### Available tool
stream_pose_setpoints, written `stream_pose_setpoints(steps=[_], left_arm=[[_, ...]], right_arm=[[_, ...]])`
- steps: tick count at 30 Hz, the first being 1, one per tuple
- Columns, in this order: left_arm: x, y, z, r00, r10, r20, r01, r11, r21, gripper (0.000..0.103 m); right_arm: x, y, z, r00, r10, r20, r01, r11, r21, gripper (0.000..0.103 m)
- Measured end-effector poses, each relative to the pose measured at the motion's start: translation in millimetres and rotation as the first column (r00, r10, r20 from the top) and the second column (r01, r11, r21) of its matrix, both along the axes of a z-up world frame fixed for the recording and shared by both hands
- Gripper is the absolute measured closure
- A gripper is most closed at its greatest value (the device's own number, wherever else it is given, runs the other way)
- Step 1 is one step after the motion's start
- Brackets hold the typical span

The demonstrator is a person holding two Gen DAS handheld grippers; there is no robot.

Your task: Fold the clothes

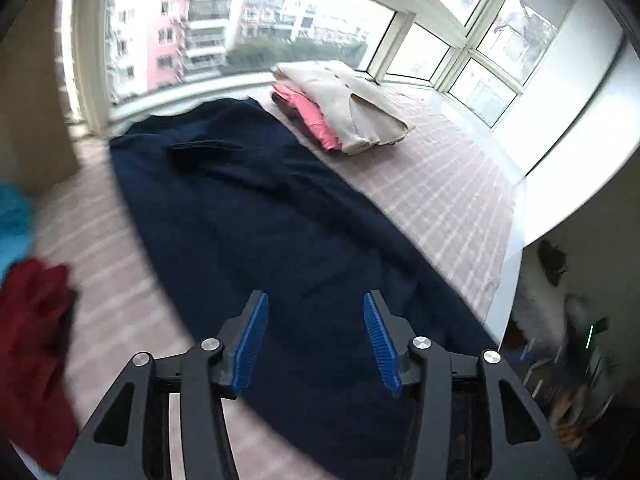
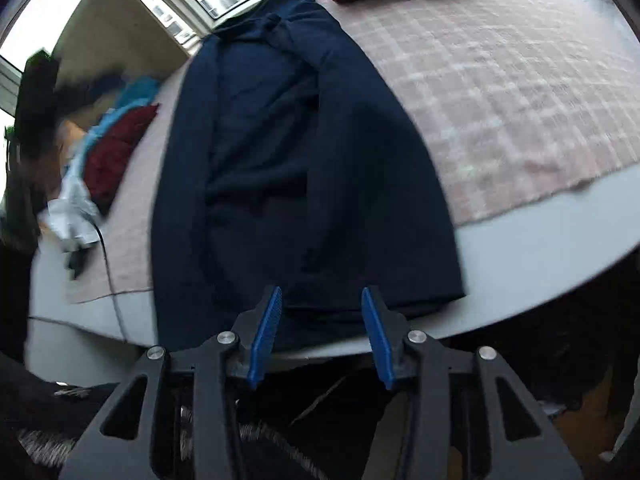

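Two claws are held spread and empty above the navy garment (image 2: 304,152), which lies flat on the bed (image 2: 500,100), its long axis running from six toward twelve o'clock. Its hem sits directly below the right claw (image 2: 322,336); the left claw (image 1: 316,344) hangs over its body.

Two handheld grippers, the left gripper (image 1: 316,344) and the right gripper (image 2: 320,336), share one build: matte black linkage arms with triangular cut-outs, round silver pivot screws, and ribbed blue pads (image 1: 250,346) lining each finger.
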State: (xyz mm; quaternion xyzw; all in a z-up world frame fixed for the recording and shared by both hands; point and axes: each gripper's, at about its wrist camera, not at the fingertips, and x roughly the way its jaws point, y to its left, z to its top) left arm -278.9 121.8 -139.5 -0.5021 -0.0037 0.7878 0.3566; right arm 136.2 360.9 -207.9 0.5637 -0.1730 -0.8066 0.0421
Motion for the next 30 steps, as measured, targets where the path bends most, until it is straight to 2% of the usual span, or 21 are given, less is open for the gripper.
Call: stream_pose_setpoints(steps=[2,5,6,9,13,15,17,18,22,26,27,29,30], left_arm=[[-33.5,26.3,-12.8,0.999,-0.022,0.045,0.021,1.000,0.016,0.055],[-75.1,62.4,-35.9,0.998,0.003,0.061,-0.001,1.000,-0.024,0.055],[-87.0,71.8,-44.9,0.997,0.018,0.076,-0.016,0.999,-0.028,0.055],[-117.1,98.8,-73.9,0.992,0.061,0.111,-0.053,0.995,-0.080,0.055],[-134.0,119.2,-101.8,0.982,0.088,0.165,-0.065,0.988,-0.141,0.055],[-135.2,123.3,-109.0,0.983,0.100,0.157,-0.073,0.983,-0.169,0.061],[-135.7,122.8,-113.2,0.982,0.103,0.156,-0.076,0.983,-0.168,0.077],[-135.6,121.1,-114.0,0.982,0.102,0.157,-0.077,0.984,-0.159,0.091],[-133.1,113.1,-111.9,0.986,0.085,0.144,-0.067,0.990,-0.126,0.100],[-128.3,107.0,-108.4,0.984,0.081,0.156,-0.068,0.994,-0.085,0.100],[-127.5,105.5,-108.1,0.982,0.084,0.168,-0.073,0.995,-0.073,0.095],[-127.1,104.8,-109.8,0.972,0.099,0.214,-0.090,0.995,-0.052,0.065],[-125.9,106.4,-109.8,0.973,0.099,0.207,-0.090,0.995,-0.052,0.063]], right_arm=[[-5.8,-15.8,-3.3,1.000,0.023,0.002,-0.024,0.997,0.077,0.062],[-14.1,-34.6,-11.4,0.996,0.080,0.027,-0.084,0.976,0.203,0.062],[-17.0,-38.4,-14.5,0.995,0.096,0.037,-0.102,0.970,0.219,0.062],[-26.4,-44.7,-20.6,0.991,0.123,0.056,-0.133,0.965,0.226,0.061],[-41.2,-42.0,-22.3,0.991,0.124,0.056,-0.133,0.970,0.204,0.061],[-47.9,-40.1,-23.4,0.990,0.125,0.060,-0.135,0.970,0.204,0.061],[-53.6,-40.3,-23.7,0.989,0.136,0.065,-0.147,0.967,0.208,0.061],[-55.8,-41.3,-24.0,0.987,0.144,0.066,-0.155,0.965,0.212,0.061],[-60.8,-46.3,-25.0,0.980,0.186,0.070,-0.198,0.950,0.241,0.061],[-66.3,-41.2,-23.9,0.982,0.169,0.081,-0.183,0.958,0.221,0.061],[-67.5,-42.5,-22.5,0.982,0.170,0.082,-0.185,0.953,0.238,0.061],[-69.7,-47.2,-22.5,0.980,0.176,0.088,-0.194,0.940,0.279,0.059],[-71.4,-50.5,-23.6,0.979,0.182,0.092,-0.202,0.934,0.295,0.059]])
